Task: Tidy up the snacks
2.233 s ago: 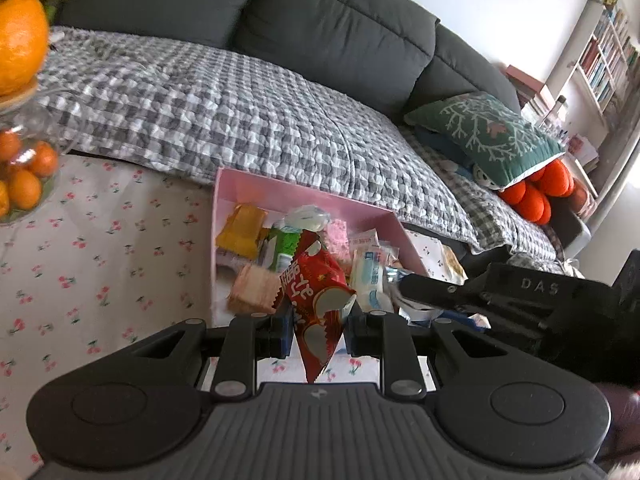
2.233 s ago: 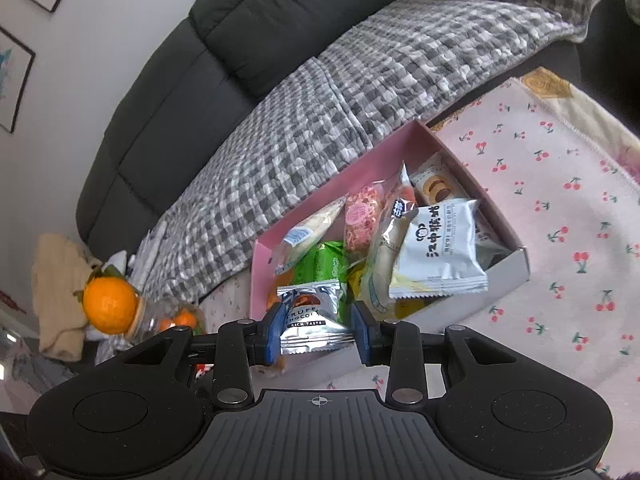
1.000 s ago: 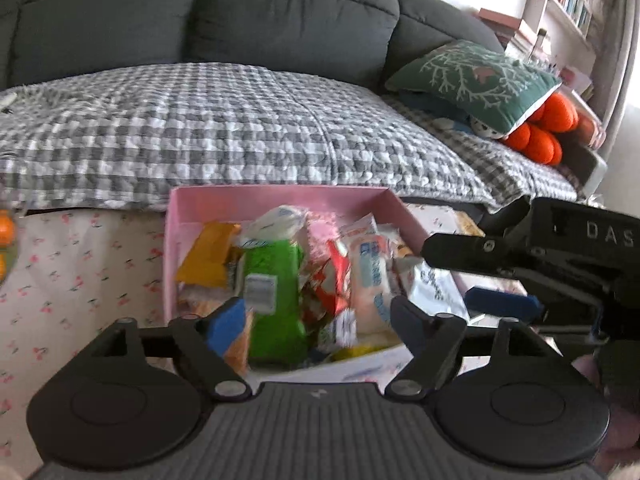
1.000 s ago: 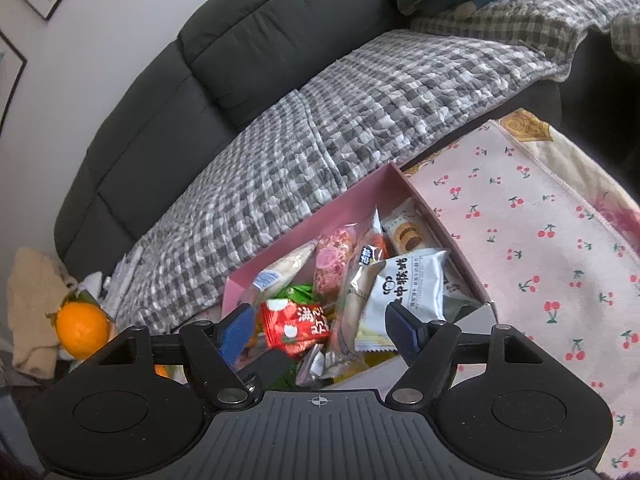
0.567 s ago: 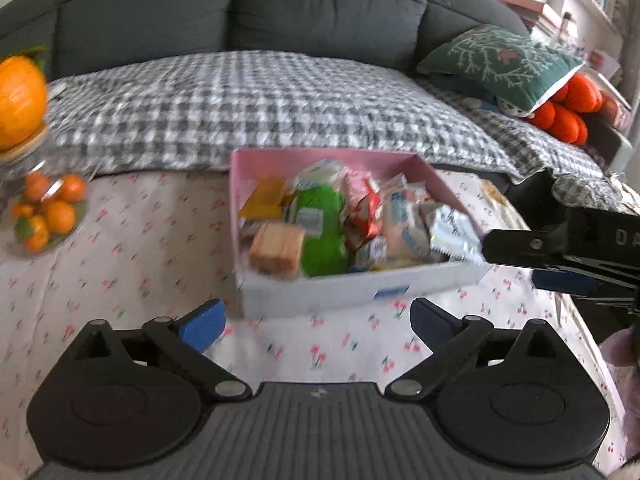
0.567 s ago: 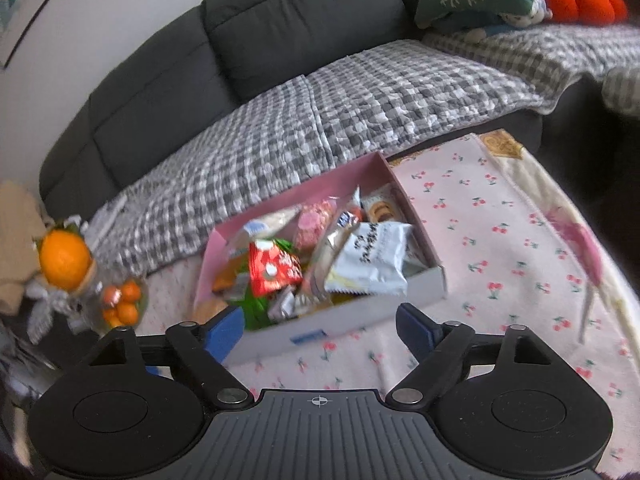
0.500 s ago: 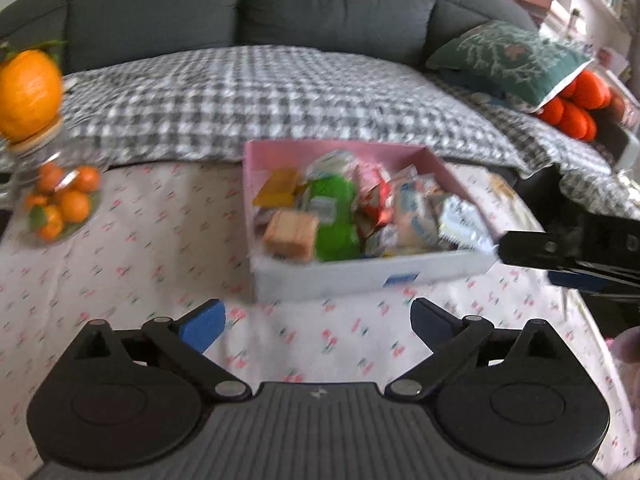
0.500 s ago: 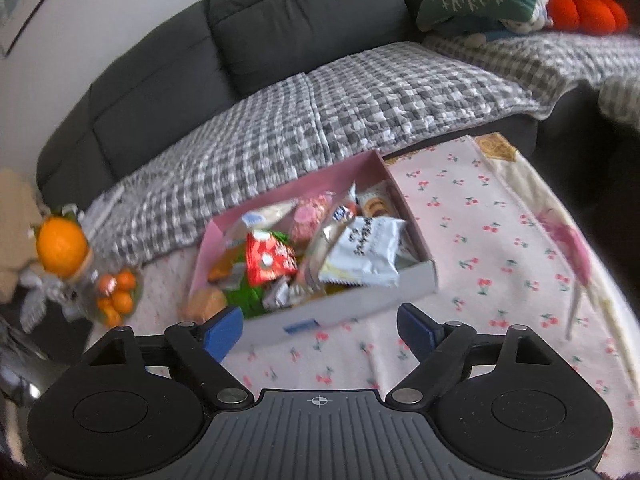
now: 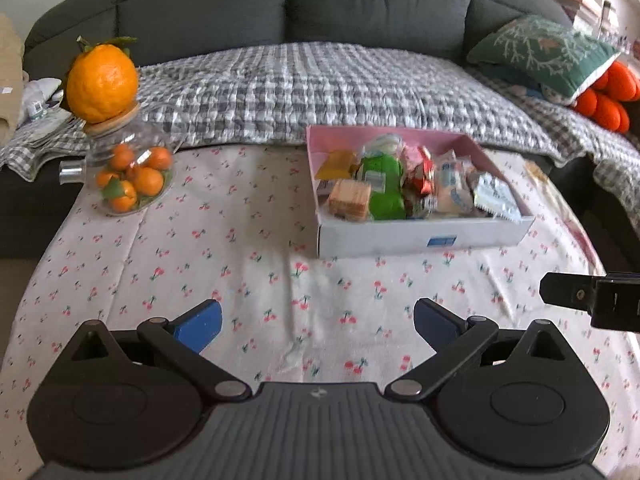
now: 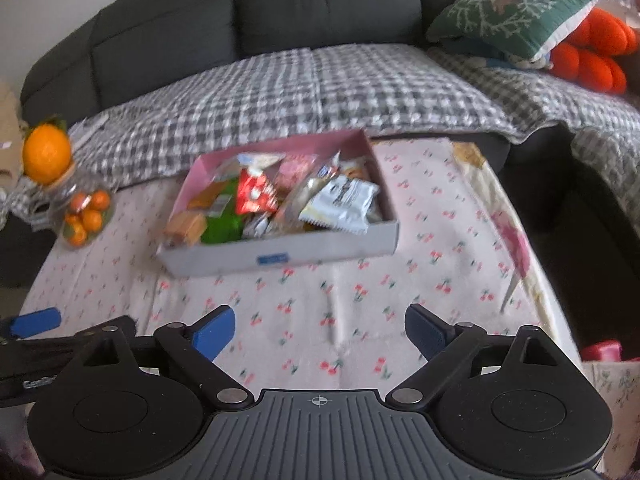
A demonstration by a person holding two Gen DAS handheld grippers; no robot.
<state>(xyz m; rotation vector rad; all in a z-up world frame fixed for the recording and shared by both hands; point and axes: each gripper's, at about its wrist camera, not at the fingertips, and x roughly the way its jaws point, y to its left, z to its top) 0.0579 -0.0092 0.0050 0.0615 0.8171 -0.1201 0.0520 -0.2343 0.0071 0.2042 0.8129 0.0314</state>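
Both hands have pulled back: the left gripper point(image 9: 316, 322) and right gripper point(image 10: 318, 334) hang empty over the cloth point(image 9: 240, 264), jaws spreading wide. Beyond, released snacks point(image 10: 280, 200) fill the box point(image 10: 280, 256); sorting looks near done.

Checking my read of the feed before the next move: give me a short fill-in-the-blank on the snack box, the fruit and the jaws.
1. The snack box has a pink inside and a ____ outer wall.
2. The large orange sits on top of a clear ____ holding small oranges.
3. Between the jaws of the left gripper there is ____ but tablecloth.
4. The green cushion lies on the ____.

Missing words: white; jar; nothing; sofa
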